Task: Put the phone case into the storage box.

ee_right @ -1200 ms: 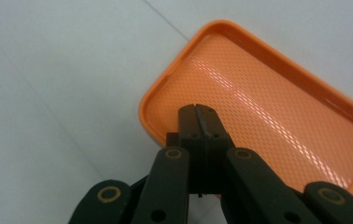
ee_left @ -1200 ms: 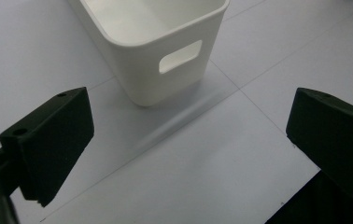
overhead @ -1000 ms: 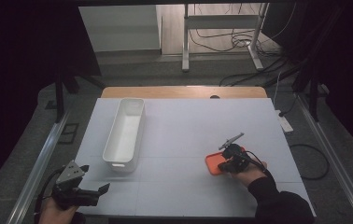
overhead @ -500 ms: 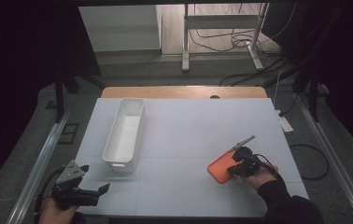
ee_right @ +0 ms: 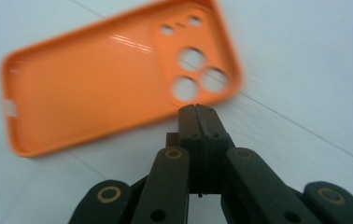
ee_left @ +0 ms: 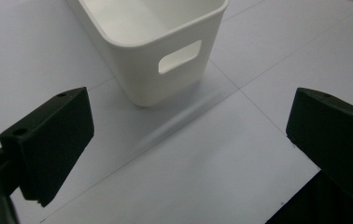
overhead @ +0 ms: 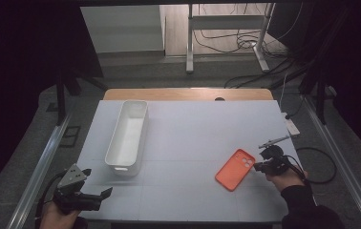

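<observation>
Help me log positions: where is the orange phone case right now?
In the high view the phone case lies flat on the table's near right part, just left of the right gripper and well right of the white bin.

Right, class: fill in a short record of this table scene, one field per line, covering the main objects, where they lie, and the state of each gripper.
Surface: white table
Phone case: orange phone case, lying flat with its hollow side up, right of centre
Bin: white bin, empty, left of centre, long side running away from the person
Right gripper: right gripper, fingers shut on nothing, tips just short of the case's camera-hole end
Left gripper: left gripper, fingers wide open, near the table's front left corner, facing the bin's handle slot
</observation>
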